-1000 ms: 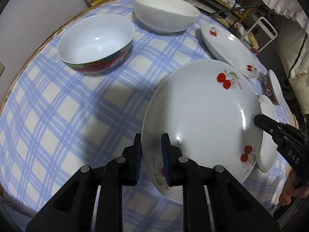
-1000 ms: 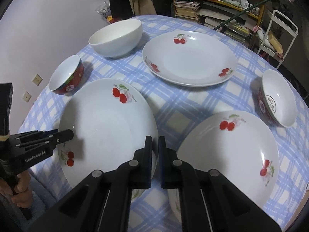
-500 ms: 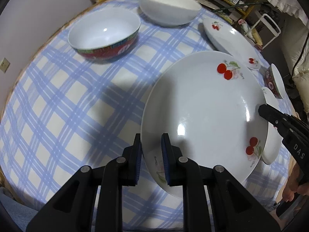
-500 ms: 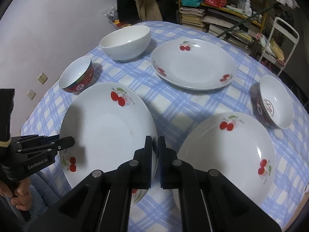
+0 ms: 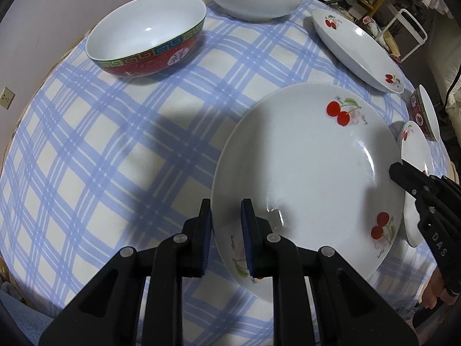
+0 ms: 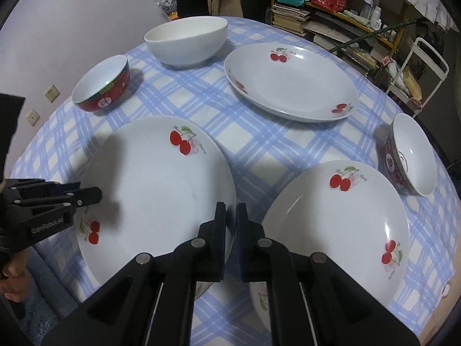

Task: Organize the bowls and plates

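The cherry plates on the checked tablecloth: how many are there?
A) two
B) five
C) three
C: the right wrist view shows three, the near left plate pinched at its rim by both grippers, the near right plate and the far plate.

A round table under a blue-and-white checked cloth [image 6: 259,144] carries three cherry plates: near left [image 6: 155,190], near right [image 6: 340,225], far [image 6: 291,83]. A white bowl [image 6: 187,43] sits far, red-rimmed bowls left [image 6: 100,86] and right [image 6: 412,155].
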A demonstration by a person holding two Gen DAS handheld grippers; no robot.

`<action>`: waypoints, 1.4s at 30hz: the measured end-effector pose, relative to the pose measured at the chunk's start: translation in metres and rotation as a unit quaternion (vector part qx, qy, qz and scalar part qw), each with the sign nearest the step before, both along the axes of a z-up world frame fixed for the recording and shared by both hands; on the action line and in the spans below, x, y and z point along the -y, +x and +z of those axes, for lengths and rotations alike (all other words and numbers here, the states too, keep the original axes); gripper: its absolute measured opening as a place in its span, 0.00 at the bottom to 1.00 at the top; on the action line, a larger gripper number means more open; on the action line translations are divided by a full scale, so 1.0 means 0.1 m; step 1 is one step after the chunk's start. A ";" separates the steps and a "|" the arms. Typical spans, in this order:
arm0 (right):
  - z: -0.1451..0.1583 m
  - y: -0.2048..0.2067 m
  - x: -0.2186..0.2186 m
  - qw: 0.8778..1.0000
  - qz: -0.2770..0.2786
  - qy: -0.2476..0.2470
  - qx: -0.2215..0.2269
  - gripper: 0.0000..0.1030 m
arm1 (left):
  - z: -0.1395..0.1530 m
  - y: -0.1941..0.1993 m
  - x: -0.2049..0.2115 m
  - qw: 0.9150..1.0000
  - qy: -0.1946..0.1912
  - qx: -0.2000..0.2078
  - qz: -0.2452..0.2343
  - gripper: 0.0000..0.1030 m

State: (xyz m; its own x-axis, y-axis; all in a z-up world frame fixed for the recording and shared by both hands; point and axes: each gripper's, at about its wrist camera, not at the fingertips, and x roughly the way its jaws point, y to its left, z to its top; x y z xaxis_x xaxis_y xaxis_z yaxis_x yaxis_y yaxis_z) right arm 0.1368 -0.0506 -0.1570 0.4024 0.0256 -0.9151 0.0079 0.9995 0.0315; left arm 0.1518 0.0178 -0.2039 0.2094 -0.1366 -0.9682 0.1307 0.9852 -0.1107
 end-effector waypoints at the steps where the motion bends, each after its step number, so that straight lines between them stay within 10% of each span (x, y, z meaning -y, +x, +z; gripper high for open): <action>1: -0.02 0.00 -0.01 1.000 0.000 -0.002 -0.001 0.08 | 0.00 0.00 0.00 1.000 -0.002 0.000 0.000 0.18; 42: -0.14 -0.09 -0.06 0.998 -0.011 -0.029 -0.046 0.11 | 0.08 -0.16 0.04 1.000 0.013 0.006 -0.002 0.18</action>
State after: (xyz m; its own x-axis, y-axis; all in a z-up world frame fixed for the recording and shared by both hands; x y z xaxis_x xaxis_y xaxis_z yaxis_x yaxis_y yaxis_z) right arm 0.1278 -0.0443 -0.1711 0.3160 -0.0359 -0.9481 0.0296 0.9992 -0.0280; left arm 0.1358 0.0142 -0.1959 0.2195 -0.1119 -0.9692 0.1362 0.9872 -0.0831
